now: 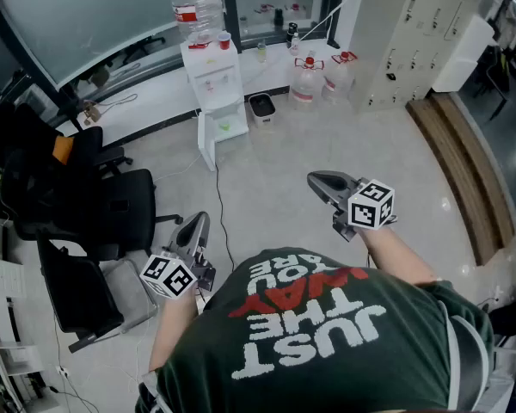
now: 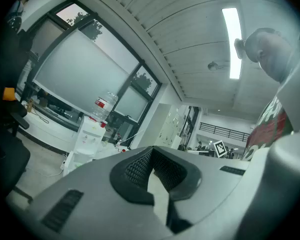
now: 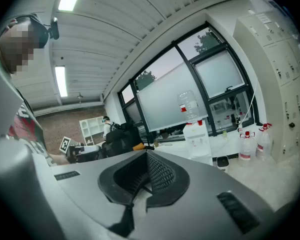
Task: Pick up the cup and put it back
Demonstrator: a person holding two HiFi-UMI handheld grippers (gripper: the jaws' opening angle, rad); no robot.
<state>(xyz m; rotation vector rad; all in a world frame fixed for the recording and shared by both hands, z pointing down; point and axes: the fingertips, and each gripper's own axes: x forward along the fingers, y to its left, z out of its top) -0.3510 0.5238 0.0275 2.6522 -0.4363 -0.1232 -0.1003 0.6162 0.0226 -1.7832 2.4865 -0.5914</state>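
Observation:
A small red cup (image 1: 224,40) stands on top of the white water dispenser (image 1: 217,93) against the far wall, beside its big bottle. The left gripper view shows that cup (image 2: 104,124) as a red speck, and so does the right gripper view (image 3: 199,122). Both grippers are held out level in front of the person, well short of the dispenser. My left gripper (image 1: 198,222) (image 2: 151,151) has its jaws together with nothing between them. My right gripper (image 1: 314,179) (image 3: 147,154) is shut and empty too.
Black office chairs (image 1: 95,205) crowd the left side. A cable (image 1: 224,222) runs across the floor from the dispenser. A small bin (image 1: 261,107) and spare water bottles (image 1: 308,80) stand right of it. Lockers (image 1: 413,24) and a wooden platform (image 1: 464,170) line the right.

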